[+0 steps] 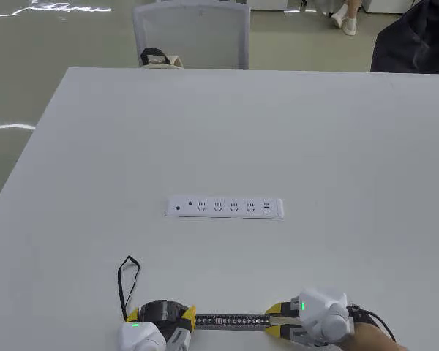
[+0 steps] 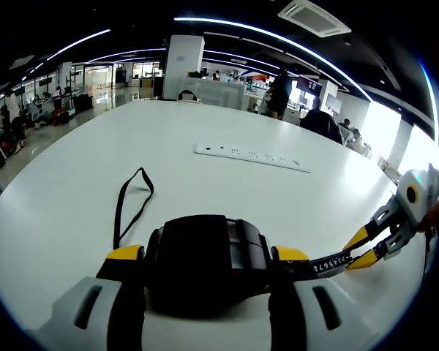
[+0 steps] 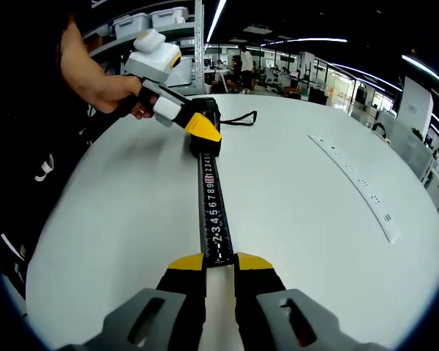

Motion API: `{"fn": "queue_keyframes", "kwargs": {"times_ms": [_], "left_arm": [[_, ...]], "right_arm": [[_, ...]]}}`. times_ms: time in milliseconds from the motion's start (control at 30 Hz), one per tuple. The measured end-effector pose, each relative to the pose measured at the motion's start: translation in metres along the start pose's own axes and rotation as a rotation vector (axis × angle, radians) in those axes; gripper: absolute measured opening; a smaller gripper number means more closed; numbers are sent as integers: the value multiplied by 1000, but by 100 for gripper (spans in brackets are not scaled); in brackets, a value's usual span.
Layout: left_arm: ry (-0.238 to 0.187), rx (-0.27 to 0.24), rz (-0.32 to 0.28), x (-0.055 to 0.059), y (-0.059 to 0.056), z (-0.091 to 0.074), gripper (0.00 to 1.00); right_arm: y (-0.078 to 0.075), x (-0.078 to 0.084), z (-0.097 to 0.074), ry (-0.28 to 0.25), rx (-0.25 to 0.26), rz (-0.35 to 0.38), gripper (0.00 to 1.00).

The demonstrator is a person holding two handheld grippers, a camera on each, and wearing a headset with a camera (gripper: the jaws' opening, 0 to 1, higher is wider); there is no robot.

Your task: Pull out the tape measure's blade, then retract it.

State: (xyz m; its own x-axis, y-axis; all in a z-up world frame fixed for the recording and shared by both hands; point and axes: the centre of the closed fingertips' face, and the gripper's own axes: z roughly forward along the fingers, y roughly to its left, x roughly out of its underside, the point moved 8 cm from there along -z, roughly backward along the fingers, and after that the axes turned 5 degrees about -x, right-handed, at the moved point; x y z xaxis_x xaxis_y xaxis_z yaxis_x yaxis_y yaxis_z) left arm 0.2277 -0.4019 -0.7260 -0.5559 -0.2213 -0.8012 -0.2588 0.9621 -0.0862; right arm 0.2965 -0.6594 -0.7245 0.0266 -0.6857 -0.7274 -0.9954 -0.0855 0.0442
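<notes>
A black tape measure case (image 2: 205, 259) lies on the white table, and my left gripper (image 2: 207, 254) is shut on it; in the head view the case (image 1: 159, 312) sits at the near edge with the left gripper (image 1: 164, 327) over it. A black wrist strap (image 1: 124, 281) loops away from the case. The black blade (image 3: 214, 212) with white numbers runs out flat across the table. My right gripper (image 3: 219, 261) is shut on the blade's end. In the head view the blade (image 1: 230, 320) spans from the case to the right gripper (image 1: 274, 320).
A white power strip (image 1: 224, 208) lies across the middle of the table. A grey chair (image 1: 192, 34) stands behind the far edge. A person's hand (image 3: 106, 91) holds the left gripper's handle. People and desks fill the office behind.
</notes>
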Motion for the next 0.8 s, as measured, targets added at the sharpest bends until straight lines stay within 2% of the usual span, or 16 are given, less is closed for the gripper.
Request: {"fn": "queue_keyframes", "kwargs": {"times_ms": [267,800], "left_arm": [[1,8,-1,0,-1,0,65],[9,19,-2,-8,-4,-8,65]], "right_arm": [[0,-7,5,-5,-9,-4,12],[-2,-14,14,-11,-16,-3,12]]}}
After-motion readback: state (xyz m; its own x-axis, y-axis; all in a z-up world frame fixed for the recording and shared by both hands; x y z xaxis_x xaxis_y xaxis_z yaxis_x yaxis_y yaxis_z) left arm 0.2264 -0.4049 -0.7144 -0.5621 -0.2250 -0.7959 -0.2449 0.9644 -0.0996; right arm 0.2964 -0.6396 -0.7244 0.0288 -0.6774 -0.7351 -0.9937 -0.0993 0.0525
